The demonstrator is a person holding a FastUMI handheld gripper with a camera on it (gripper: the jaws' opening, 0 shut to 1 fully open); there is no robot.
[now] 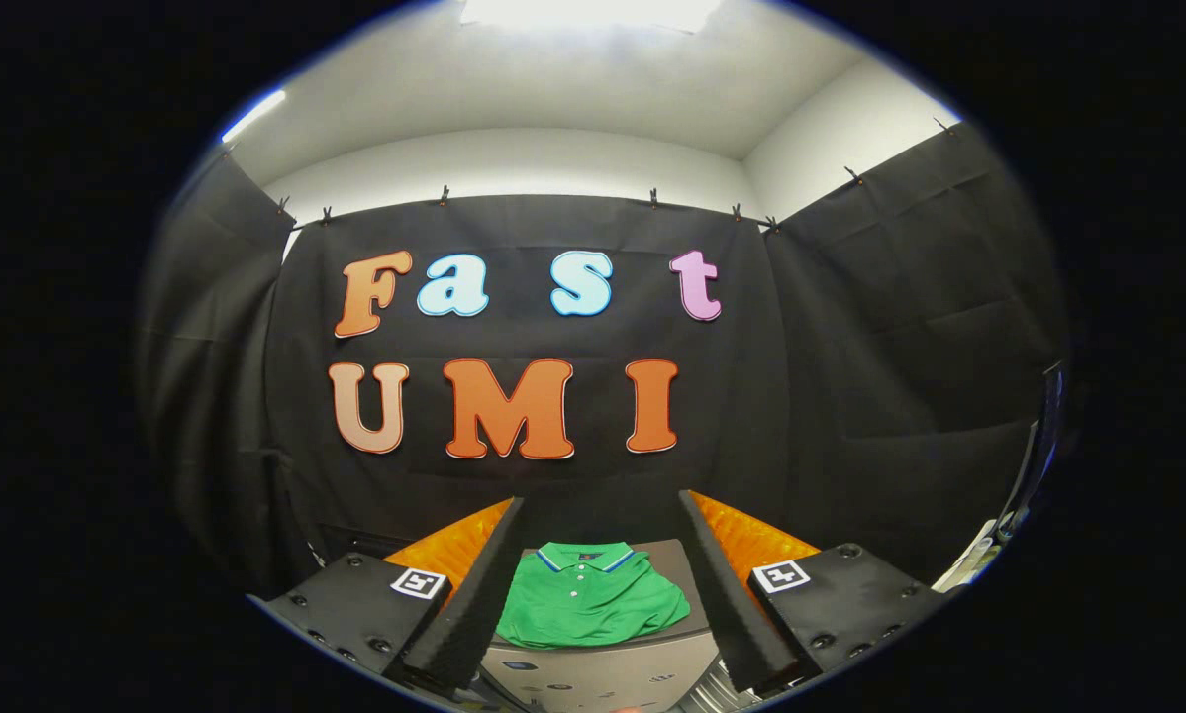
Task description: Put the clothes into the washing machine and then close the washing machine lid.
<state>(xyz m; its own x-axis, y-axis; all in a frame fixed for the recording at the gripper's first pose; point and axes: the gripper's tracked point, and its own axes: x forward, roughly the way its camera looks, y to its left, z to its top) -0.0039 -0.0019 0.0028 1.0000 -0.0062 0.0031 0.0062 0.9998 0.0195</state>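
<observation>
A folded green polo shirt with a blue-trimmed collar lies on the grey top of the washing machine. My gripper is open, its two fingers spread wide. The shirt lies between the fingers and below them, touching neither. The machine's front panel with small markings shows just below the shirt. Whether the lid is open or closed I cannot tell.
Black cloth walls close the booth behind and on both sides. A white wall and ceiling with a bright lamp sit above the cloth. Some pale items and a dark upright frame stand at the right side.
</observation>
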